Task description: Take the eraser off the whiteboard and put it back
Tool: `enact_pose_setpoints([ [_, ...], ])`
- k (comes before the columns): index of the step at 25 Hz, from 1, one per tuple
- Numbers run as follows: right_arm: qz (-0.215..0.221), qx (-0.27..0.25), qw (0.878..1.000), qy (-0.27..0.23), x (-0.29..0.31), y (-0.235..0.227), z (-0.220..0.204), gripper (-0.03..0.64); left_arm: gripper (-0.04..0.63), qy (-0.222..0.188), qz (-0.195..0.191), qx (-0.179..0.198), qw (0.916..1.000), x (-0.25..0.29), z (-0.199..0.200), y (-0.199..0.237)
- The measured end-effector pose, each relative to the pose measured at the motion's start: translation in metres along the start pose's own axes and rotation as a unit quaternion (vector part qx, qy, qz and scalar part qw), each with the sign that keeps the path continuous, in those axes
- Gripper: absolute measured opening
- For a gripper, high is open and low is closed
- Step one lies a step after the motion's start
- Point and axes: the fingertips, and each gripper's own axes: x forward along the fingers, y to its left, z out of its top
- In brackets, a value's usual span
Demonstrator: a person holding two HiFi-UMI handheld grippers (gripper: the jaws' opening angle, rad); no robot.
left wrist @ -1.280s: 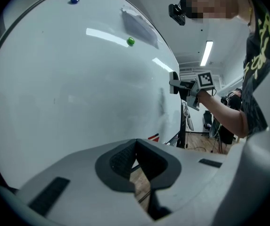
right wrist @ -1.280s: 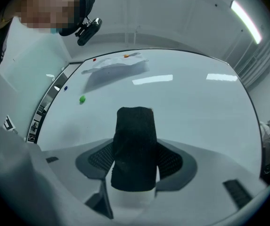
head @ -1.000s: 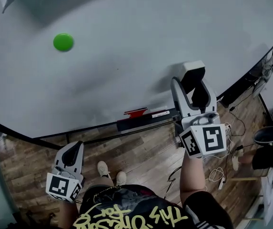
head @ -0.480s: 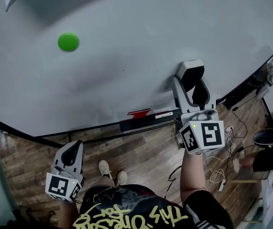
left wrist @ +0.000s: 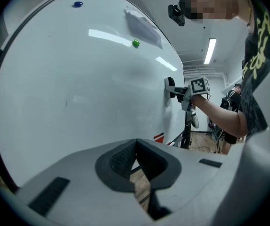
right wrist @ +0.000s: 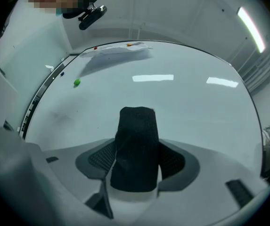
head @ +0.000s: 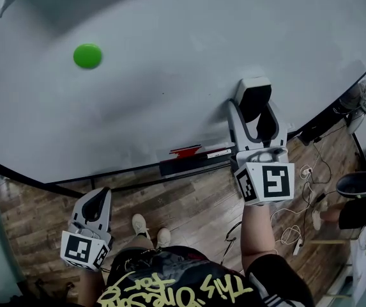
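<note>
The eraser [head: 253,98], black felt with a white back, is held against the whiteboard [head: 170,56] by my right gripper [head: 253,110], which is shut on it. In the right gripper view the eraser [right wrist: 135,147] stands between the jaws with its tip toward the whiteboard [right wrist: 182,102]. My left gripper [head: 94,207] hangs low at the left, below the board's bottom edge, shut and holding nothing. The left gripper view looks along the whiteboard [left wrist: 78,79] and shows the right gripper [left wrist: 171,87] at the board.
A green round magnet [head: 87,55] sticks to the board at upper left. The board's tray [head: 195,162] carries a red item [head: 184,151] and a marker. Cables [head: 297,229] lie on the wooden floor at right. Paper [right wrist: 118,48] hangs at the board's top.
My right gripper with the eraser has shifted slightly left and up along the board. The left gripper has not moved.
</note>
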Motion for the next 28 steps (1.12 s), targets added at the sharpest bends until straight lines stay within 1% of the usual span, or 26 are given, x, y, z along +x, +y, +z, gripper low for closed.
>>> enact_pose_setpoints([
  [4,0.002,-0.018,1.000,0.007,-0.002,0.003,-0.001,0.258,0.008,0.000,-0.001,0.001,1.0000,0.000,0.000,-0.002],
  [10,0.008,-0.001,1.000,0.010,-0.014,0.002,-0.002,0.258,0.008,-0.005,-0.001,0.000,1.0000,0.001,0.003,-0.004],
  [15,0.013,0.011,1.000,0.011,-0.026,0.003,-0.002,0.258,0.008,-0.002,-0.005,0.002,1.0000,0.004,0.003,-0.006],
  [18,0.016,0.021,1.000,0.010,-0.034,0.005,-0.002,0.258,0.008,-0.009,-0.005,0.004,0.9999,0.005,0.005,-0.005],
  [23,0.027,0.029,0.999,0.016,-0.051,0.012,-0.004,0.258,0.008,-0.017,-0.011,0.012,0.9997,0.006,0.009,-0.009],
  [28,0.040,0.051,0.998,0.025,-0.064,0.020,-0.010,0.258,0.008,-0.017,-0.012,0.011,0.9997,0.008,0.011,-0.011],
])
